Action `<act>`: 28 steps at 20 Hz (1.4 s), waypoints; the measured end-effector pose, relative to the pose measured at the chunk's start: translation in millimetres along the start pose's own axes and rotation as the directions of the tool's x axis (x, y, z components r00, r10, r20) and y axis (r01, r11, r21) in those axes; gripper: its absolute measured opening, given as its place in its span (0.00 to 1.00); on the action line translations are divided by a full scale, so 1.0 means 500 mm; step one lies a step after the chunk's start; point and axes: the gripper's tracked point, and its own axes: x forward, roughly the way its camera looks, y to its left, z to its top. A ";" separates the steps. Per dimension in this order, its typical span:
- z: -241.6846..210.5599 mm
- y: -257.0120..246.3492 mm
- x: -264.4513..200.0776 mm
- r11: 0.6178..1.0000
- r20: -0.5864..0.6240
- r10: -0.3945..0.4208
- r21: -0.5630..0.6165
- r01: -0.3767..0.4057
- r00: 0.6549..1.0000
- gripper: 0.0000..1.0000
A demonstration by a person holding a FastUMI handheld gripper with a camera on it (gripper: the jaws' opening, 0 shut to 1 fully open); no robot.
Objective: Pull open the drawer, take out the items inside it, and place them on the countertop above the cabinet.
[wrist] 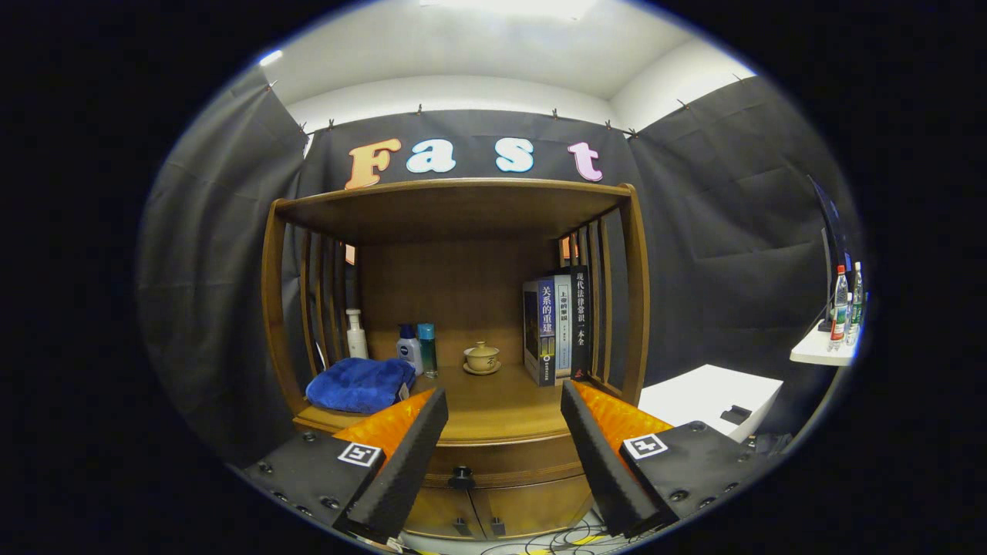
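Facing cabinet [455,308], gripper [505,401] level, jaws spread wide, drawer knob [461,475] btwn them, drawer prob. closed.

Your gripper view looks straight at the wooden cabinet [455,324] from near, about level with its countertop [501,401]. The gripper [505,405] has its fingers spread wide, framing the closed drawer [505,462] and its knob [461,476] ahead.

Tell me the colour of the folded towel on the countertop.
Blue; the towel shows in the gripper view, beyond the open gripper.
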 end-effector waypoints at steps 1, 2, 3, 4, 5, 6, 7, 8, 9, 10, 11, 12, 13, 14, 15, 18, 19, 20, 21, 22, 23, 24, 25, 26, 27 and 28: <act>-0.002 0.000 0.002 1.000 -0.001 0.001 0.001 -0.001 1.000 0.98; -0.004 0.001 0.003 1.000 -0.002 0.002 0.001 -0.002 1.000 0.98; -0.007 0.003 0.004 1.000 -0.003 0.004 0.002 -0.004 1.000 0.98; -0.013 0.005 0.009 1.000 -0.006 0.006 0.003 -0.006 1.000 0.98; -0.020 0.007 0.013 1.000 -0.008 0.010 0.006 -0.010 1.000 0.98; -0.026 0.011 0.017 1.000 -0.007 0.014 0.010 -0.014 1.000 0.98; -0.035 0.015 0.024 1.000 -0.008 0.018 0.013 -0.018 1.000 0.98; -0.048 0.018 0.034 1.000 -0.009 0.021 0.015 -0.021 1.000 0.98; -0.063 0.018 0.044 1.000 -0.013 0.022 0.014 -0.022 1.000 0.98; -0.080 0.022 0.054 1.000 -0.017 0.023 0.012 -0.023 1.000 0.98; -0.096 0.027 0.063 1.000 -0.021 0.027 0.011 -0.026 0.999 0.98; -0.117 0.031 0.078 0.999 -0.026 0.034 0.013 -0.033 0.999 0.98; -0.138 0.037 0.089 0.999 -0.036 0.044 0.019 -0.043 0.998 0.98; -0.159 0.042 0.099 0.998 -0.045 0.051 0.030 -0.050 0.998 0.98; -0.179 0.046 0.111 0.997 -0.054 0.059 0.044 -0.057 0.997 0.98; -0.235 0.049 0.139 0.995 -0.079 0.064 0.077 -0.058 0.995 0.98; -0.253 0.050 0.146 0.995 -0.083 0.065 0.078 -0.058 0.994 0.98; -0.273 0.048 0.159 0.996 -0.091 0.063 0.074 -0.057 0.994 0.98; -0.294 0.048 0.166 0.996 -0.105 0.062 0.069 -0.055 0.993 0.98; -0.319 0.046 0.173 0.997 -0.122 0.059 0.064 -0.051 0.991 0.98; -0.340 0.046 0.180 0.997 -0.138 0.056 0.061 -0.048 0.989 0.98; -0.361 0.046 0.184 0.997 -0.152 0.056 0.061 -0.047 0.987 0.98; -0.380 0.049 0.191 0.997 -0.164 0.060 0.065 -0.050 0.985 0.98; -0.395 0.052 0.194 0.996 -0.176 0.067 0.070 -0.055 0.982 0.96; -0.412 0.057 0.201 0.996 -0.188 0.075 0.071 -0.062 0.979 0.93; -0.430 0.059 0.208 0.995 -0.202 0.082 0.068 -0.069 0.976 0.91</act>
